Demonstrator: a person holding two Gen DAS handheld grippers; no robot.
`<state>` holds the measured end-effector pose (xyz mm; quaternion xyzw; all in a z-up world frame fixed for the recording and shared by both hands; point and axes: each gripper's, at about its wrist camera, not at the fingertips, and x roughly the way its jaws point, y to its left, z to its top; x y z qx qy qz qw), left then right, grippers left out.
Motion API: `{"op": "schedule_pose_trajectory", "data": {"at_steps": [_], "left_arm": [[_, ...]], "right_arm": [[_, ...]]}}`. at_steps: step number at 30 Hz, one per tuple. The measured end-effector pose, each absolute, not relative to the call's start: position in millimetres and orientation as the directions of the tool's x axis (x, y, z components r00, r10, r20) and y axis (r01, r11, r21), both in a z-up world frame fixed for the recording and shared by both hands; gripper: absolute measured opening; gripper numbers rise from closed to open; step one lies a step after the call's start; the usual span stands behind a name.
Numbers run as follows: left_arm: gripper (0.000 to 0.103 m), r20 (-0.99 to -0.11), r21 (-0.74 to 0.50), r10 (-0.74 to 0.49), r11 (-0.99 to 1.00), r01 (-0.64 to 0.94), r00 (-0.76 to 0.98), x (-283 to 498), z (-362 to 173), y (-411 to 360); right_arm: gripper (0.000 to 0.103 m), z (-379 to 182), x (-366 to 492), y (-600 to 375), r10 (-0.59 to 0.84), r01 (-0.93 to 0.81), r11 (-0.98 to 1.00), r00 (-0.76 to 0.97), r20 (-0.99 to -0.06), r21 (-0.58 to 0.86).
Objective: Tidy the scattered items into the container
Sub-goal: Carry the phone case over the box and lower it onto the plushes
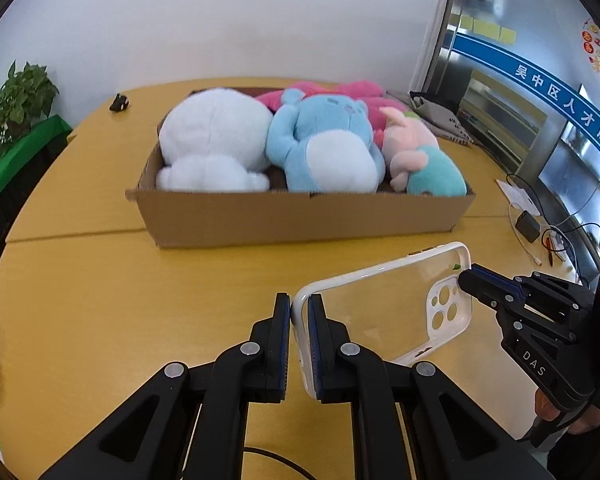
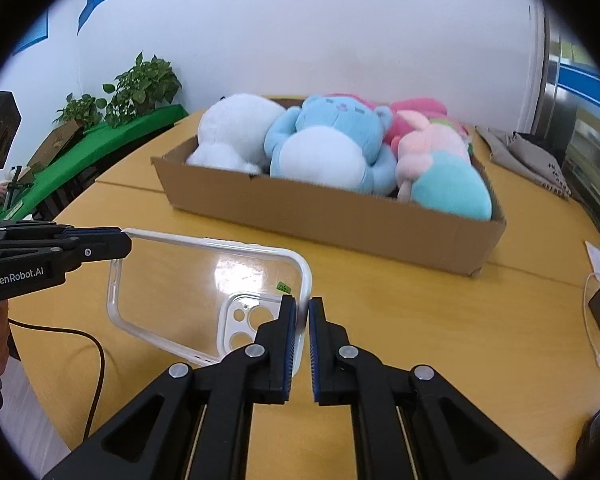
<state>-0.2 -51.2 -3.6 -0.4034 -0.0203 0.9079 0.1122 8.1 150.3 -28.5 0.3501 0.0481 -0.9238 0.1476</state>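
Note:
A clear phone case point(image 1: 384, 300) with a white rim is held just above the yellow table, between both grippers. My left gripper point(image 1: 299, 312) is shut on its bottom edge. My right gripper point(image 2: 302, 312) is shut on the camera-hole end of the case point(image 2: 204, 292). The right gripper also shows in the left wrist view point(image 1: 466, 280), and the left gripper in the right wrist view point(image 2: 126, 242). Behind it a cardboard box point(image 1: 300, 216) holds a white plush point(image 1: 216, 140), a blue plush point(image 1: 328, 148), a pink-and-teal plush point(image 1: 424, 164) and a pink plush point(image 1: 340, 90).
A small black object point(image 1: 120, 103) lies at the table's far left. A grey cloth bag point(image 1: 440, 118) lies behind the box at right. A charger with cables point(image 1: 528, 228) and papers lie at the right edge. Potted plants point(image 2: 144, 84) stand on a green-covered bench.

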Motion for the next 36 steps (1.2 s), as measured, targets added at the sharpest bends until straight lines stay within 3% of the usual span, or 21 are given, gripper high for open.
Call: {"op": "schedule_pose_trajectory", "data": {"at_steps": [9,20,24,31,36], "left_arm": [[0.008,-0.647,-0.068,0.242,-0.963,-0.261,-0.723,-81.7,66.7,-45.7],[0.008,-0.584,-0.031,0.264,-0.952,-0.303,-0.768,-211.8,112.7,-38.1],[0.008,-0.624,-0.014,0.228,-0.96,-0.281,-0.747,-268.0,94.2,-30.7],[0.008,-0.758,-0.107,0.227,-0.968,-0.226,-0.612,-343.5,12.7,-27.4],[0.009,-0.77,-0.04,0.162,-0.978,-0.206,-0.618,-344.5,-4.7,-10.3]], "right_arm": [[0.006,37.4,-62.4,158.3,-0.188,0.231,-0.973,-0.812,-0.552,-0.01],[0.006,77.7,-174.1,163.4,-0.12,0.164,-0.985,-0.86,-0.496,-0.046],[0.006,63.6,-223.4,164.6,-0.102,0.138,-0.99,-0.839,-0.534,-0.028],[0.006,1.0,-290.6,162.5,-0.05,0.091,-0.996,-0.731,-0.68,-0.024],[0.004,-19.9,-299.7,160.2,-0.001,0.067,-0.996,-0.697,-0.717,-0.063]]}}
